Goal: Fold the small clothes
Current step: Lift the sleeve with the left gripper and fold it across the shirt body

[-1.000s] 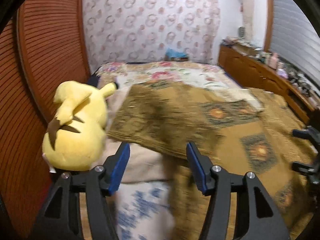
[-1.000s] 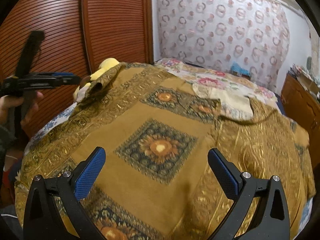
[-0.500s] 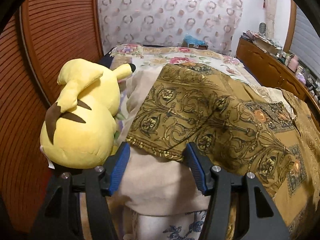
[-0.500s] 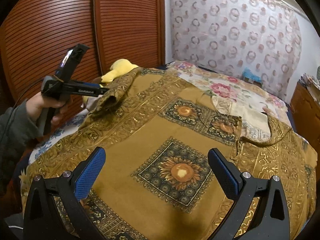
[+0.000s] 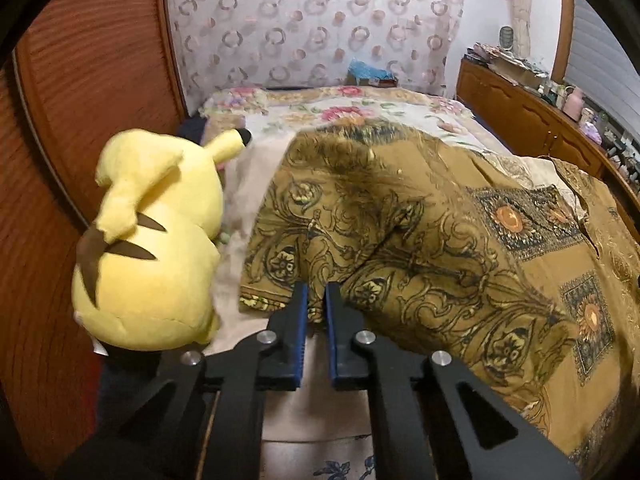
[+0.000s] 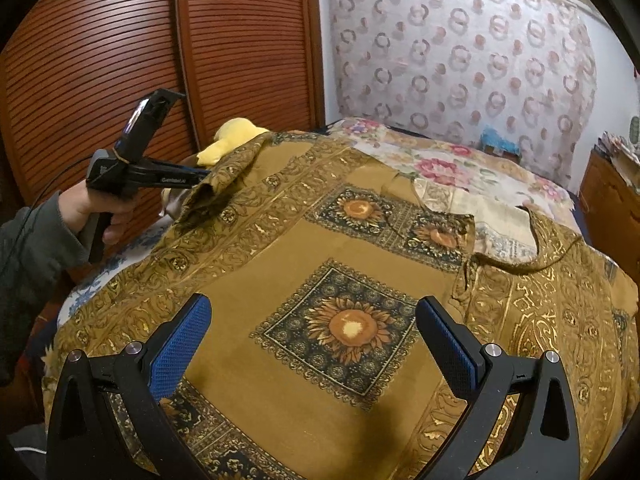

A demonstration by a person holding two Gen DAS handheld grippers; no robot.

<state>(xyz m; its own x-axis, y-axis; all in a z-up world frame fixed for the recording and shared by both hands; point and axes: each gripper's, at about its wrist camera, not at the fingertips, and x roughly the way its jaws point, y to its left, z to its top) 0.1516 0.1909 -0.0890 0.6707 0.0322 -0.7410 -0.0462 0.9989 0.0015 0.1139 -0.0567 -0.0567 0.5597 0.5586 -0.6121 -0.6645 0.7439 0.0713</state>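
- Garment (image 6: 320,380), spread across bed (image 5: 360,110) for folding.
- Left gripper (image 5: 316,300), just closed, pinches its hem, probably to lift it over.
- Right gripper (image 6: 312,332) hovers wide open, holding nothing.

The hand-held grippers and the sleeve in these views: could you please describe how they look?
Both hand-held grippers, left and right, are matte black plastic frames with triangular cut-outs, silver screw heads and blue textured pads on the fingers. Seen from the right wrist view, the left one has a pistol-style handle, small white lettering along its side, a dark block mounted on top and a thin black cable. The person wears a grey-green sleeve.
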